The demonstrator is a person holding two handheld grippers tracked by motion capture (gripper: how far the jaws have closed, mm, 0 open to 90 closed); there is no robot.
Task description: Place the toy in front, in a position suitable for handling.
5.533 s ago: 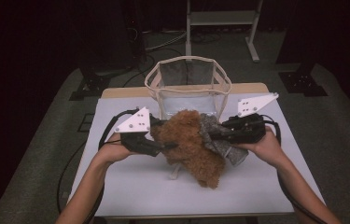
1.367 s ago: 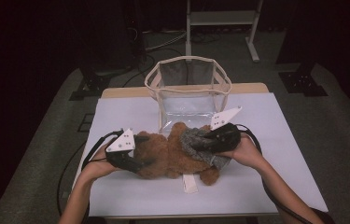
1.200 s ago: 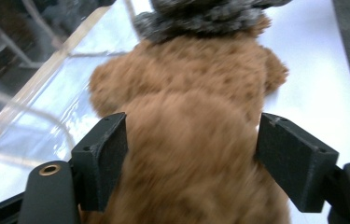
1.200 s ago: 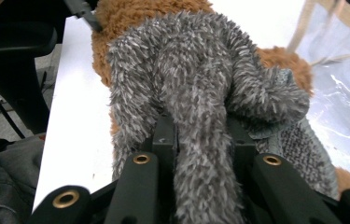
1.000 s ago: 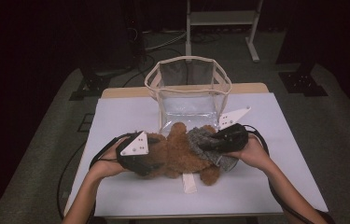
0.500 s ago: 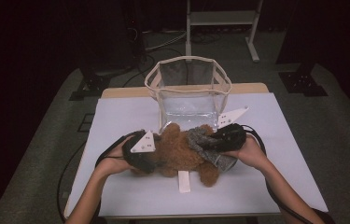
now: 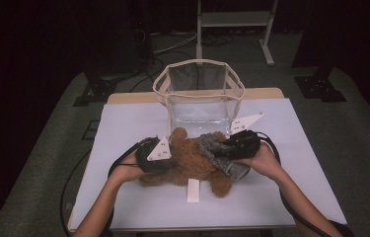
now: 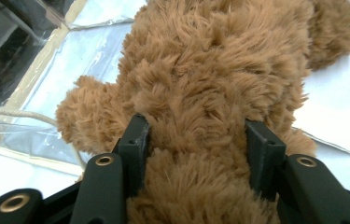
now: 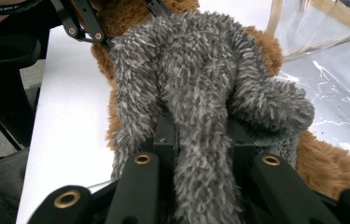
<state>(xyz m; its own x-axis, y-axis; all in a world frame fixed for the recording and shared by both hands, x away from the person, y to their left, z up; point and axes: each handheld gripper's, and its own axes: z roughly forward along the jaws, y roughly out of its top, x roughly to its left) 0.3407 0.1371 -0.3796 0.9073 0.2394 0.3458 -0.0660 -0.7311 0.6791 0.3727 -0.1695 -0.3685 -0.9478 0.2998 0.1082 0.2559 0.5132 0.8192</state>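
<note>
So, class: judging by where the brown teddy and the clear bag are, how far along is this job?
Done: both grips look set. The left gripper, whose jaws have just been closing, pinches the brown teddy; the right gripper clamps its grey fuzzy garment. Left: the teddy lies on the table, outside the clear bag.

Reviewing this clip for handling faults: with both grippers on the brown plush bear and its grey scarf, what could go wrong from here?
The left gripper, whose jaws have just been closing, pinches only fur on the brown plush bear; it may slip free on lifting. The right gripper clamps the grey scarf, not the body, so pulling could drag the scarf off. The clear bag stands close behind with soft walls and might tip if bumped.
</note>
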